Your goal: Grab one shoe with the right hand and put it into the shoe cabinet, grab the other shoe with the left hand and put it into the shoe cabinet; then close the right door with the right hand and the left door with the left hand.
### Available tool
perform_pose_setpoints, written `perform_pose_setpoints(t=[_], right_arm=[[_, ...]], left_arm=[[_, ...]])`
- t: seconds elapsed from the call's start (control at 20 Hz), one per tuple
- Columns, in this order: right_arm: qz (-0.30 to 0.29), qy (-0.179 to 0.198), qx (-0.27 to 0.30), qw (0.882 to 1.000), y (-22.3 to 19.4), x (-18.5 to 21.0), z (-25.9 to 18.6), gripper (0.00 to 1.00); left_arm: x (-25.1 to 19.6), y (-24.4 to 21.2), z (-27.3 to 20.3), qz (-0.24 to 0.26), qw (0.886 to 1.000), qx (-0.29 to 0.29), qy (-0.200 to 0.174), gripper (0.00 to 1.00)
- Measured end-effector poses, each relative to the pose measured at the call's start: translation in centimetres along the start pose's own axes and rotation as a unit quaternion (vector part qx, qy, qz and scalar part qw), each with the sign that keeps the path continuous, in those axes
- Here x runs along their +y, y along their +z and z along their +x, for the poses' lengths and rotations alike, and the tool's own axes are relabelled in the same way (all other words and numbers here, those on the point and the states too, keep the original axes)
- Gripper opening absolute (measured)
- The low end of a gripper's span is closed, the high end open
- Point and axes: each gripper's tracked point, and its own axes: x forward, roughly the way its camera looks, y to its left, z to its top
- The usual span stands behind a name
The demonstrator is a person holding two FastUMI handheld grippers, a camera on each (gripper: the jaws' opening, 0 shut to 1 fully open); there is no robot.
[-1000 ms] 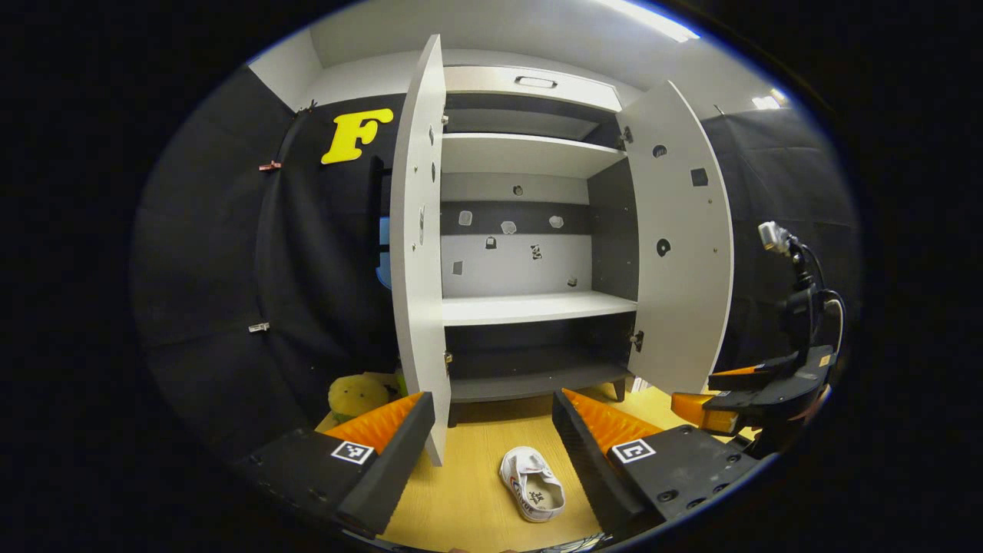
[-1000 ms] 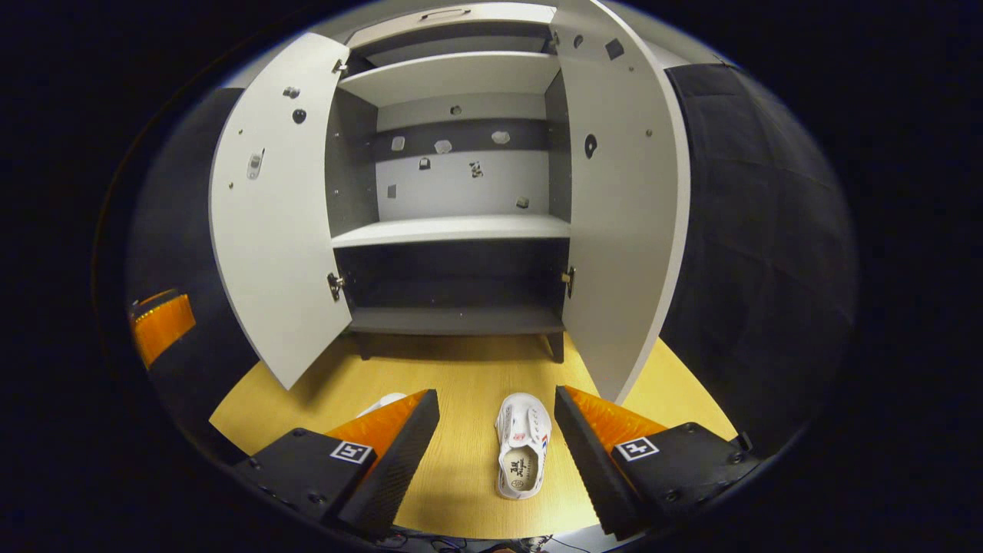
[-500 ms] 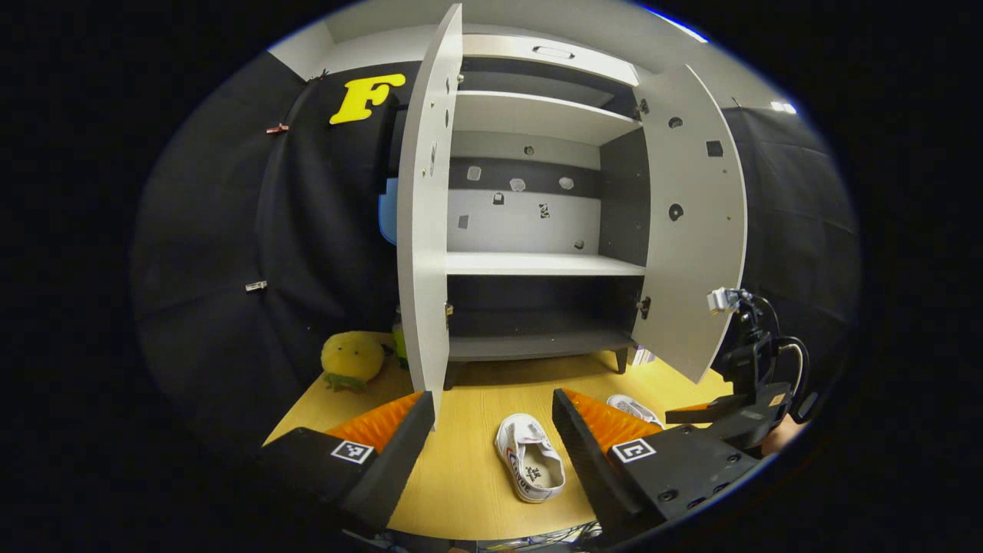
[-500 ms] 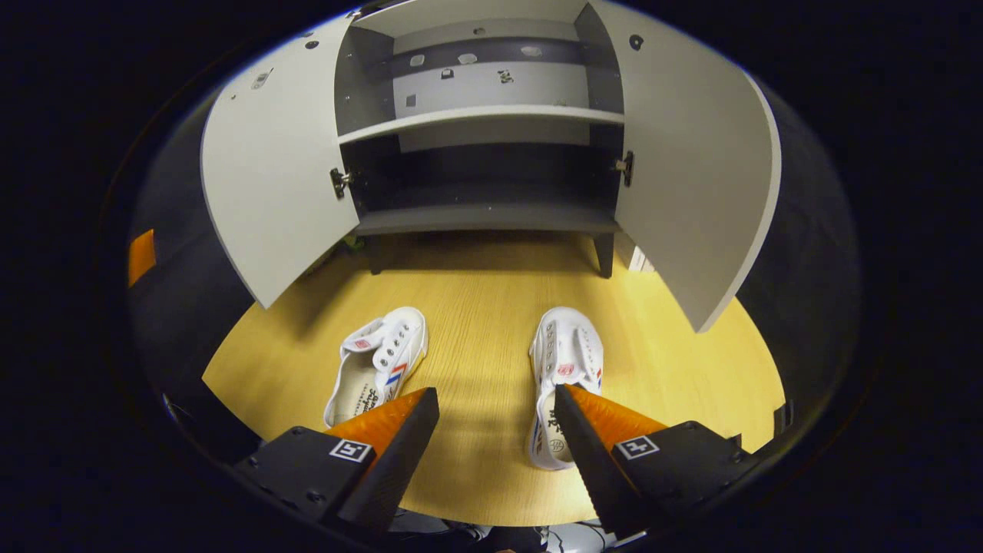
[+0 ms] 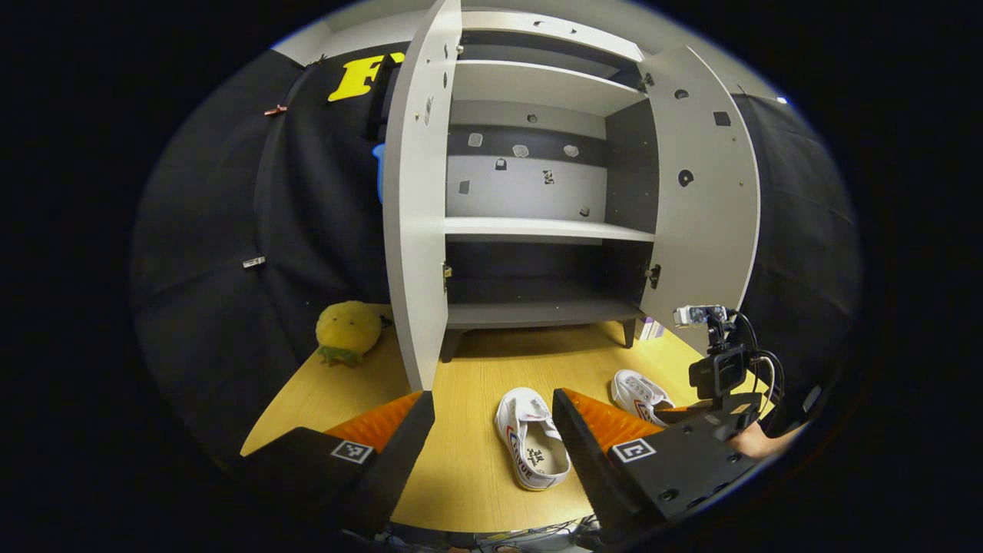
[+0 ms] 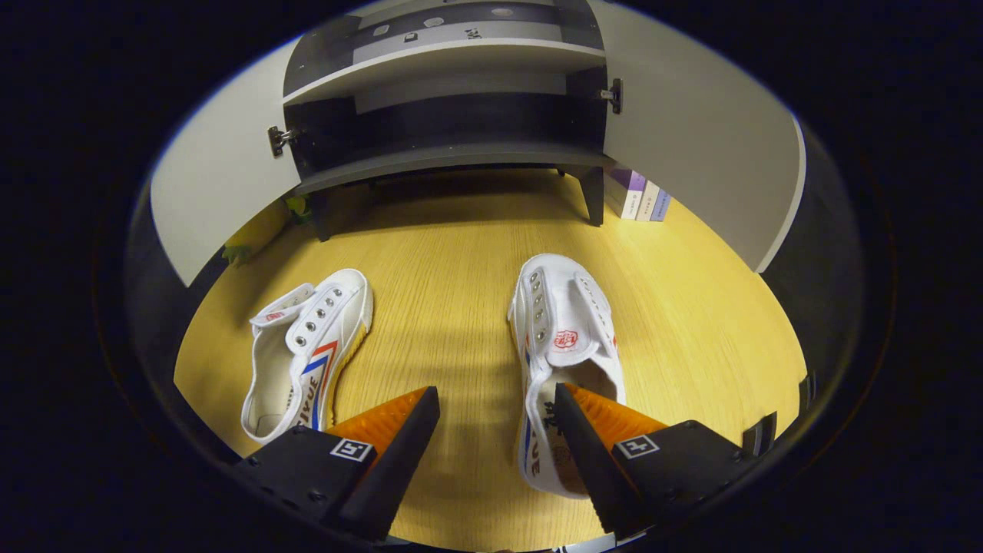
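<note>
On a yellow wood-grain floor (image 6: pixel 461 253) before the open grey shoe cabinet (image 5: pixel 537 230), we hold the right gripper (image 6: pixel 498 430) spread over a white canvas shoe (image 6: pixel 564 338), likely light and soft, best pinched at the heel collar.

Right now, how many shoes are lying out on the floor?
2. One shoe lies under the right gripper; the other shoe lies to its left, before the open cabinet.
</note>
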Motion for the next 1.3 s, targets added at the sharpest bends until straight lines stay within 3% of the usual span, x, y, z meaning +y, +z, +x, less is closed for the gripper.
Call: perform_pose_setpoints(t=[0.5,0.55,0.7,0.8,0.85,1.15,1.3], right_arm=[[-0.002,-0.027,-0.04,0.999,3.1,-1.4,5.0,0.96],[-0.007,-0.033,-0.039,0.999,3.4,-2.0,5.2,0.91],[-0.01,-0.023,-0.03,0.999,3.8,-2.6,5.6,0.42],[-0.025,-0.005,-0.015,1.0,3.8,-2.1,5.7,0.36],[-0.038,-0.001,-0.012,0.999,3.8,-2.1,5.9,0.23],[-0.058,0.056,0.017,0.997,3.6,-1.6,5.6,0.07],[-0.074,0.07,0.022,0.995,3.5,-1.7,5.6,0.07]], left_arm=[[-2.9,0.3,3.1,-0.012,1.0,0.015,-0.003,0.96],[-3.1,0.1,3.4,-0.01,1.0,0.018,-0.001,0.96],[-3.8,0.0,4.0,-0.006,1.0,0.027,0.01,0.96],[-3.9,0.4,4.3,-0.008,0.999,0.033,0.024,0.96],[-3.9,0.7,4.3,-0.009,0.999,0.034,0.034,0.96],[-3.7,2.8,2.5,-0.064,0.989,0.036,0.128,0.96],[-4.2,3.4,1.4,-0.083,0.984,0.02,0.158,0.96]])
